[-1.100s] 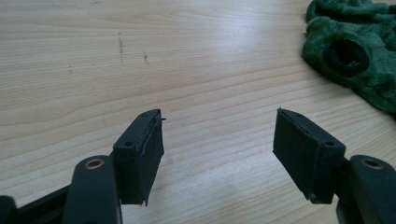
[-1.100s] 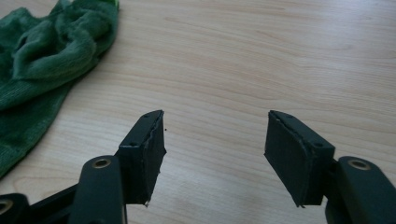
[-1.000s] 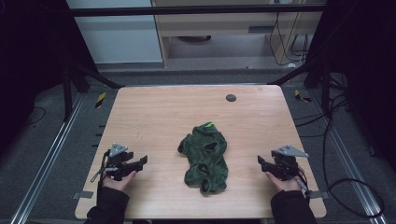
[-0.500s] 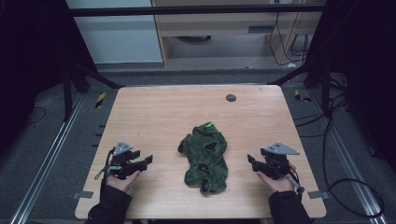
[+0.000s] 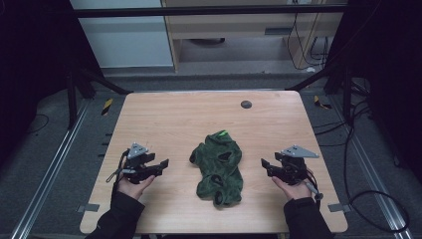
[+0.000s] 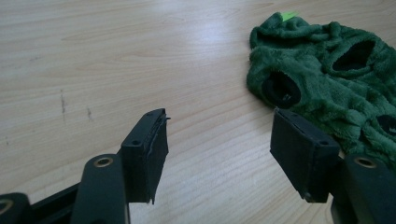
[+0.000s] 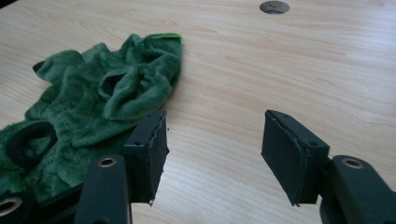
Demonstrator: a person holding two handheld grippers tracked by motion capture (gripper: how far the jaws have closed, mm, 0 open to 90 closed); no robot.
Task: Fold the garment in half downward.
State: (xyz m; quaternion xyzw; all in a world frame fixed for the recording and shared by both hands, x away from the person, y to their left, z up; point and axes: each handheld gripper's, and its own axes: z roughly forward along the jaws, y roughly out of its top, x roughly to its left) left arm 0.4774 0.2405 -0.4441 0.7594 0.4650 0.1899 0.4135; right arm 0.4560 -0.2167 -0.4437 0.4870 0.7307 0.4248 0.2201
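Observation:
A crumpled dark green fleece garment with a bright green tag lies in the middle of the wooden table. My left gripper is open to its left, a short gap from the cloth, jaws pointing toward it. In the left gripper view the garment lies ahead and right of that gripper, with nothing between the jaws. My right gripper stands open to the garment's right. From the right gripper view the fleece sits beside the left jaw, and the gripper holds nothing.
A small dark round disc is set in the table near its far edge, also seen as the disc in the right gripper view. Black frame bars and cables stand around the table on the floor.
Both grippers have moved inward toward the garment from the table's sides. The garment has not moved.

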